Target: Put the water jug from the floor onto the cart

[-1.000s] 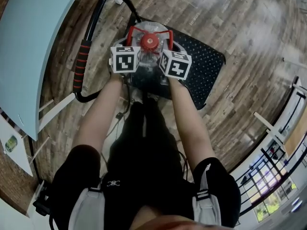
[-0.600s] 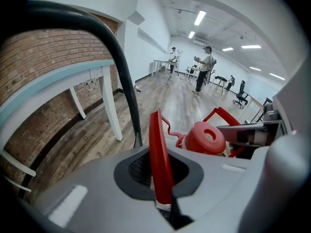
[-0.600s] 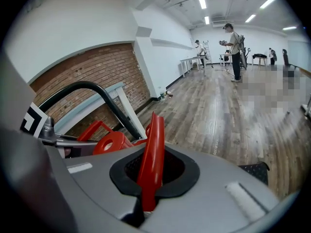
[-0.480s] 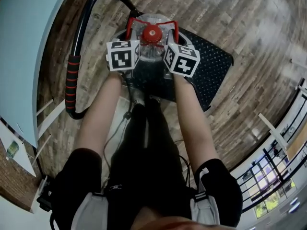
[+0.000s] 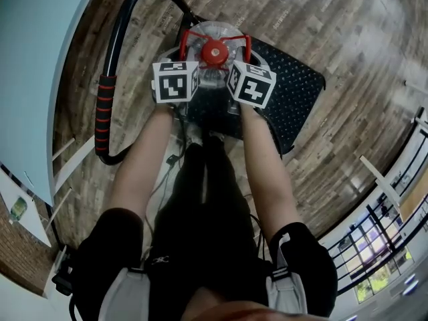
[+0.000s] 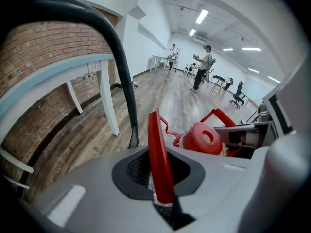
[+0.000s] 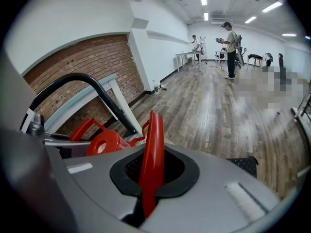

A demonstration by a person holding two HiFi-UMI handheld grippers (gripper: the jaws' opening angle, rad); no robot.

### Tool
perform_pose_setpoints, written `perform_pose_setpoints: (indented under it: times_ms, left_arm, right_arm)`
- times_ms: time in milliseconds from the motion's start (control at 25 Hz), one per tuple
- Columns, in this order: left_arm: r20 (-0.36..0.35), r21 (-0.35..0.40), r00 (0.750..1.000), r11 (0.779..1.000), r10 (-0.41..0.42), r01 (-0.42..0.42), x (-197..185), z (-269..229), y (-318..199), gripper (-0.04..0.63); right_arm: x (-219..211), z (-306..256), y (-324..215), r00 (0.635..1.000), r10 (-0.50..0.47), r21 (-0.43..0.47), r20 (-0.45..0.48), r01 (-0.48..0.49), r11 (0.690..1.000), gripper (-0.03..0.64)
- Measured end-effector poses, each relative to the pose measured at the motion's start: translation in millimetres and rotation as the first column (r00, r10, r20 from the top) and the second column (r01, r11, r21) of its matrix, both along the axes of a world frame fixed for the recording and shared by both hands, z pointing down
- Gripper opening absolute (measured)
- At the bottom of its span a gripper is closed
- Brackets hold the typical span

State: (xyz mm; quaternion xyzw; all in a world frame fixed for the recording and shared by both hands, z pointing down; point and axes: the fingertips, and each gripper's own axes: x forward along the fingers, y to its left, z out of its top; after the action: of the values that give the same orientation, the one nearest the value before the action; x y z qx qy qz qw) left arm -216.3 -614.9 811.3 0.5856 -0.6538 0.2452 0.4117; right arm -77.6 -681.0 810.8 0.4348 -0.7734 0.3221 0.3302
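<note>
The clear water jug [image 5: 215, 33] with its red cap [image 5: 212, 53] is upright over the near left end of the cart's black studded deck [image 5: 287, 92]. Contact with the deck is hidden. My left gripper [image 5: 182, 47] has the jug's left red handle [image 6: 159, 159] between its jaws, which are opening. My right gripper [image 5: 245, 47] is shut on the right red handle [image 7: 151, 159]. The cap [image 6: 203, 139] lies between the two grippers, and the right gripper view also shows the cap [image 7: 106, 142].
The cart's black push bar with a red grip [image 5: 105, 105] curves up at the left, next to a pale blue tabletop [image 5: 40, 52]. Wood floor [image 5: 361, 52] surrounds the cart. The person's legs stand just behind the deck. People stand far down the room [image 7: 229, 42].
Both grippers and the jug have sunk a little toward the cart deck. The handles are still between the jaws.
</note>
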Motion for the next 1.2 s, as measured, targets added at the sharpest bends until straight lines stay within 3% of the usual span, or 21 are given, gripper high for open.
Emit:
perform_pose_setpoints:
  times_ms: [240,400,480,520,600,640,960,1080,1200]
  left_arm:
    - [-0.023,0.048,0.999,0.998,-0.032,0.033,2,-16,4,0.127]
    - [0.010,0.082,1.000,0.996,-0.027,0.026,9,-36,14,0.160]
    - [0.036,0.099,0.998,0.994,-0.042,0.038,8,-50,20,0.137]
    - [0.055,0.112,0.997,0.993,-0.052,0.046,7,-59,23,0.088]
    - [0.085,0.133,0.994,0.990,-0.063,0.052,6,-72,30,0.008]
    - [0.092,0.142,0.994,0.989,-0.064,0.050,7,-78,32,0.002]
    - [0.105,0.205,0.994,0.979,-0.021,-0.001,35,-156,47,0.002]
    - [0.074,0.221,0.997,0.975,-0.007,-0.010,44,-180,66,0.002]
    - [0.087,0.239,0.996,0.971,-0.004,-0.016,43,-211,70,0.002]
  right_arm:
    - [3,-2,3,0.997,-0.001,0.002,-0.071,0.001,1.000,0.028]
    - [7,-22,4,0.998,0.014,0.066,-0.057,-0.011,0.998,0.136]
    - [12,-35,8,0.998,0.027,0.076,-0.050,-0.023,0.997,0.144]
    - [16,-41,12,0.998,0.034,0.076,-0.050,-0.030,0.997,0.135]
    - [25,-54,22,0.997,0.058,0.084,-0.054,-0.053,0.995,0.064]
    - [30,-61,27,0.996,0.068,0.094,-0.055,-0.063,0.994,0.017]
    - [45,-131,59,0.992,0.100,0.104,0.079,-0.108,0.989,0.014]
    - [40,-167,76,0.985,0.077,0.153,0.153,-0.100,0.983,0.014]
    - [32,-201,81,0.980,0.028,0.207,0.197,-0.069,0.976,0.014]
